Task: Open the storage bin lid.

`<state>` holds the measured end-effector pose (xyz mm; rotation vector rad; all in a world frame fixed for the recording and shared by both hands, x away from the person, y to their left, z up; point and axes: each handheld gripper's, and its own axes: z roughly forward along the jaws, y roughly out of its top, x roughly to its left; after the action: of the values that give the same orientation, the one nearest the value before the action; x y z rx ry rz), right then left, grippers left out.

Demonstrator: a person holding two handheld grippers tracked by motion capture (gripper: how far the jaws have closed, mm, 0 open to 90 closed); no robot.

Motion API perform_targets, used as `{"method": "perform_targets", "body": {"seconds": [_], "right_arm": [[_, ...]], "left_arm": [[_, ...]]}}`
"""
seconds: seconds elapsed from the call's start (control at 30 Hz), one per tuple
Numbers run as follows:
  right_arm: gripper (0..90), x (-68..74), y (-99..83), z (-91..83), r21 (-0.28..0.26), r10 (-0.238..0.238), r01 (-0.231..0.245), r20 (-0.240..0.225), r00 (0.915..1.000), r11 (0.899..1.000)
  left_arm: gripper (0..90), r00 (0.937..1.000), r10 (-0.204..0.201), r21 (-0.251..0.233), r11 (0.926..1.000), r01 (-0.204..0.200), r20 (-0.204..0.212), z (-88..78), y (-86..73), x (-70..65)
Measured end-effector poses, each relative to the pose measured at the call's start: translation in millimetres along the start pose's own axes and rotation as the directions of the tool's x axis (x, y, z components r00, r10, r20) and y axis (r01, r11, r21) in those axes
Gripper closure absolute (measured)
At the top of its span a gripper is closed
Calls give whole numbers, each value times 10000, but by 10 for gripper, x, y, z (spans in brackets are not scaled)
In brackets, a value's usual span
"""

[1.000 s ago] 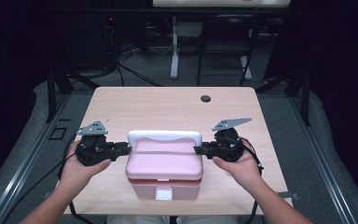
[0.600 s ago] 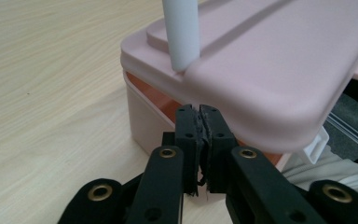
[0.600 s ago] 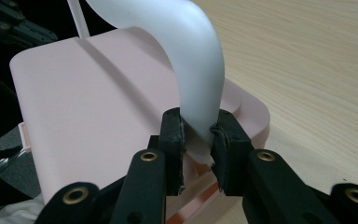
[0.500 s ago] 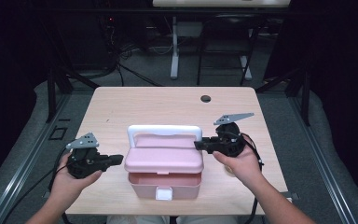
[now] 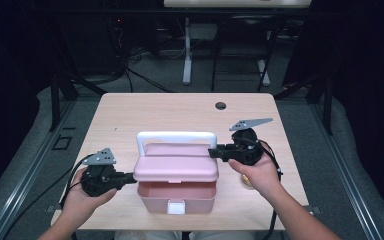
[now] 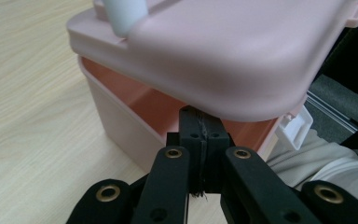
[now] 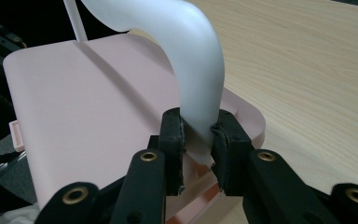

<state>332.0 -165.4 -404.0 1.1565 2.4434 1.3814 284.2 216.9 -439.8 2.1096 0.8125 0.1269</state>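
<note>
Since a second ago the left gripper [image 5: 130, 177] has dropped from the box's left flank toward the near edge of the table, and its jaws have just been closing; now pressed flat together, nothing between them. Lid [image 5: 176, 168] of the pink box [image 5: 177, 196] has come up off the base since then, near edge raised, interior showing under it. White latch [image 5: 175, 207] hangs on the front wall, nearest the person. In the left gripper view the shut jaw tips [image 6: 200, 135] sit right under the lid's rounded corner [image 6: 242, 65], at the gap above the base wall; whether they touch the lid, cannot tell. Box sits on the near middle of the wooden table [image 5: 145, 115]. Right gripper [image 5: 214, 151], on the box's right side, pinches the right leg of the white handle [image 5: 176, 136]; the right gripper view shows both pads [image 7: 173, 135] clamped on the handle's lower end [image 7: 198, 93] where it meets the lid [image 7: 93, 107]. Handle stands upright at the lid's far edge. Farther off, a small dark hole [image 5: 220, 105] near the table's far edge. Beyond the table, dark floor with cables and a white stand [image 5: 186, 50].
</note>
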Motion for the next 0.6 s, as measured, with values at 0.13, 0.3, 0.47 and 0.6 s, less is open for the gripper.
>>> {"method": "perform_targets", "body": {"seconds": [0.13, 0.3, 0.47, 0.6], "right_arm": [[750, -7, 4, 6, -17, -22, 22, 20, 10000, 10000], [749, -9, 9, 8, -23, 19, -19, 17, 10000, 10000], [749, -10, 9, 9, -17, 6, -6, 34, 10000, 10000], [748, -17, 5, 12, -32, -4, 4, 27, 10000, 10000]], "left_arm": [[900, 9999, 99, 72, 9999, -100, 138, 54, 14, -37], [900, 9995, 148, 151, 9998, -152, 289, 105, 29, -70], [900, 9992, 200, 148, 9997, -205, 341, 123, 41, -92], [900, 9992, 219, 108, 9997, -223, 348, 111, 50, -100]]}}
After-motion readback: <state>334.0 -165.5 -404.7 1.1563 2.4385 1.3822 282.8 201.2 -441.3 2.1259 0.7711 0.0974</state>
